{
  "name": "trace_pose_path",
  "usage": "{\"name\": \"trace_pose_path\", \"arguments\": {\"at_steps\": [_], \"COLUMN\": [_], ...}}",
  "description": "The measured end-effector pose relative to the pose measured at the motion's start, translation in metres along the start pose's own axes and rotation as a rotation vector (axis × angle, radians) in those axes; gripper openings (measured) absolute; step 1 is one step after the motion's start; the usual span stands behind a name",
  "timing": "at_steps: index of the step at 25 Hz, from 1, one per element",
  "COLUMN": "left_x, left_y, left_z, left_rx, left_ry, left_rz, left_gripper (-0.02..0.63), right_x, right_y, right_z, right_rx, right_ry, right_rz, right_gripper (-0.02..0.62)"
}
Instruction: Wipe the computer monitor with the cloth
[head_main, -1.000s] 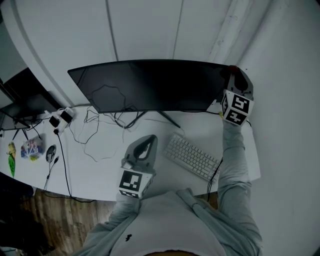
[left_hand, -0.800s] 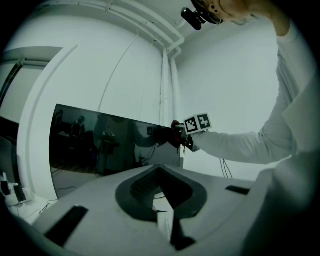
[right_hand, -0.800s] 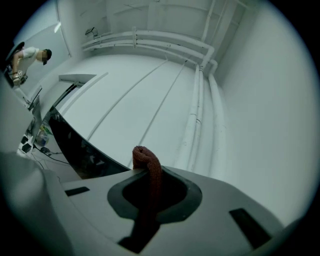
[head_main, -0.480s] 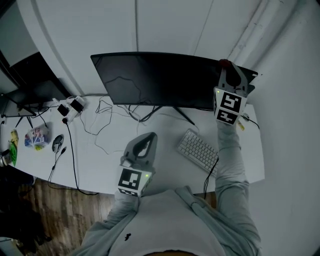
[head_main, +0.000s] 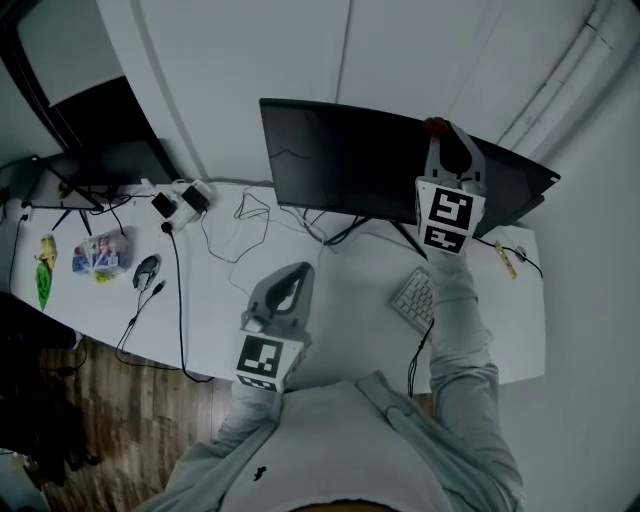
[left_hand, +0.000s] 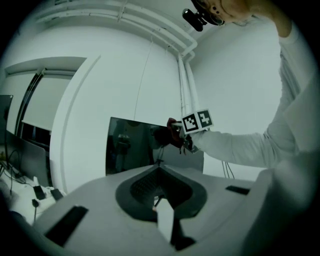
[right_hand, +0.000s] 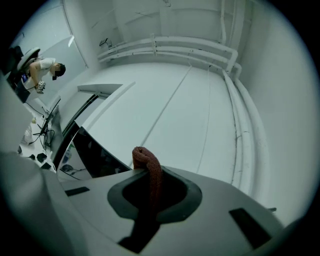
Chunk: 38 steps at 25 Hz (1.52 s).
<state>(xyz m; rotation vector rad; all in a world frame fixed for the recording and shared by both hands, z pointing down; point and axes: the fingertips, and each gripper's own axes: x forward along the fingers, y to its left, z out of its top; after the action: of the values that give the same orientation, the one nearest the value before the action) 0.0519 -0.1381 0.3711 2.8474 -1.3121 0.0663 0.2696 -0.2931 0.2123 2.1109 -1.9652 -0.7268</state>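
White desk (head_main: 330, 300) against a white wall. Wide curved black monitor (head_main: 340, 160) stands at the back, screen dark. White keyboard (head_main: 415, 297) sits in front of it, partly under the right sleeve. Right gripper (head_main: 441, 137) is up at the monitor's top edge, right-hand part, jaws clamped on a dark red terry cloth (right_hand: 148, 172) that pokes out past the tips. Left gripper (head_main: 292, 285) is low over the desk front, jaws closed, nothing between them.

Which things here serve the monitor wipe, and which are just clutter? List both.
Job in hand: monitor; cloth; right tongs, shut on the cloth.
Lying about: keyboard; mouse; loose cables; plugs.
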Motion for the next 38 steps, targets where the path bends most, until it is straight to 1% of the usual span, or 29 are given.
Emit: {"name": "trace_pose_path", "arguments": {"at_steps": [5,9,14,21,24,27,33,38], "left_x": [-0.029,-0.051,-0.080,-0.119,-0.131,-0.137,-0.136,-0.129], "left_y": [0.040,0.068,0.105,0.150,0.164,0.171,0.171,0.166], "left_z": [-0.003,-0.004,-0.007,-0.016,-0.023,-0.020,-0.019,-0.009], "left_rx": [-0.002,0.002,0.006,-0.018,-0.038,-0.043,-0.035,0.002], "left_ry": [0.002,0.005,-0.001,0.003,0.014,0.002,-0.010,-0.024], "left_rz": [0.055,0.088,0.140,0.224,0.253,0.267,0.262,0.240], "left_gripper": [0.021,0.021,0.021,0.021,0.021,0.021,0.021,0.021], "right_x": [0.015,0.028,0.043,0.061,0.062,0.062,0.047,0.031], "right_y": [0.059,0.113,0.177,0.238,0.256,0.265,0.259,0.245], "right_z": [0.026,0.048,0.074,0.102,0.108,0.112,0.115,0.115], "right_rx": [0.003,-0.026,-0.032,-0.062,-0.065,-0.061,-0.048,-0.014], "right_ry": [-0.003,-0.014,-0.021,-0.015,-0.017,-0.020,-0.061,-0.083], "right_rz": [0.073,0.134,0.196,0.244,0.263,0.279,0.286,0.282], "right_gripper": [0.034,0.035,0.034,0.034,0.035,0.035,0.035,0.034]}}
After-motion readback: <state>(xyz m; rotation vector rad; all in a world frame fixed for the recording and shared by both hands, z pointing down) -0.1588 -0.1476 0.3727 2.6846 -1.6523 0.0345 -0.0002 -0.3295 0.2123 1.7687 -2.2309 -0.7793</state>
